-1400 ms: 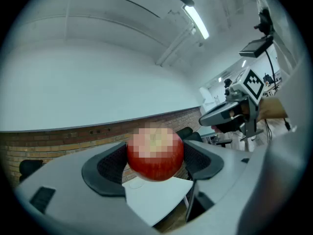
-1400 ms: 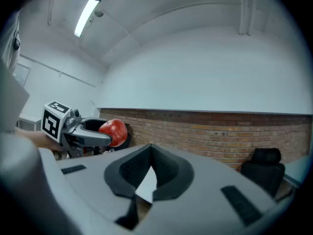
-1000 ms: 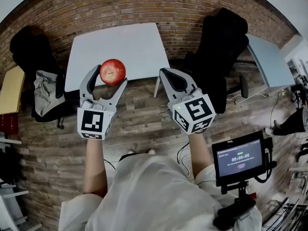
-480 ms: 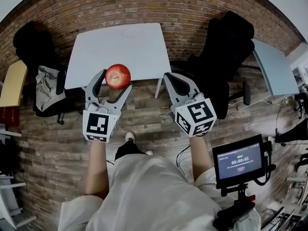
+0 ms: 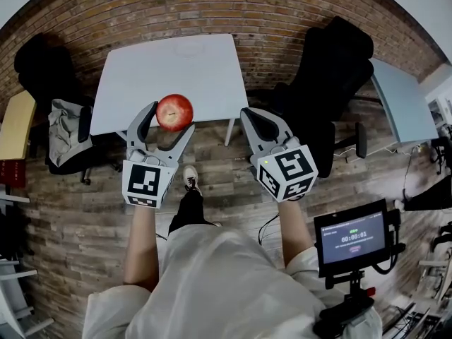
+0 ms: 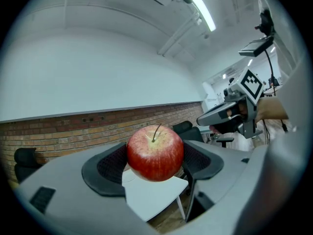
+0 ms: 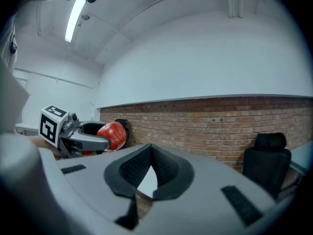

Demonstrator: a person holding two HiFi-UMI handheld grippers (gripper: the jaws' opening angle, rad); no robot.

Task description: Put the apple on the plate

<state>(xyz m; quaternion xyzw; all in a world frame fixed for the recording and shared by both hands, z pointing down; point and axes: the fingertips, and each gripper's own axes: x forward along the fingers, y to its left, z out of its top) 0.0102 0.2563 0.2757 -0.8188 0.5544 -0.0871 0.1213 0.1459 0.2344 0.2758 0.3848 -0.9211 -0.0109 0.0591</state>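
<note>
Left fingers (image 5: 145,119) clamp apple (image 5: 174,111); right fingers (image 5: 261,122) closed, empty. Pickup done; placing on plate outstanding, tabletop (image 5: 141,76) farther off.

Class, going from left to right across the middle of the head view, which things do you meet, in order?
Yellow wooden tabletop → crumpled grey cloth → shiny red apple → grey right gripper → black office chair → pale blue-grey tabletop.

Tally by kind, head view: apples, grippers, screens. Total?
apple: 1
grippers: 2 (left gripper, right gripper)
screen: 1
Total: 4
</note>
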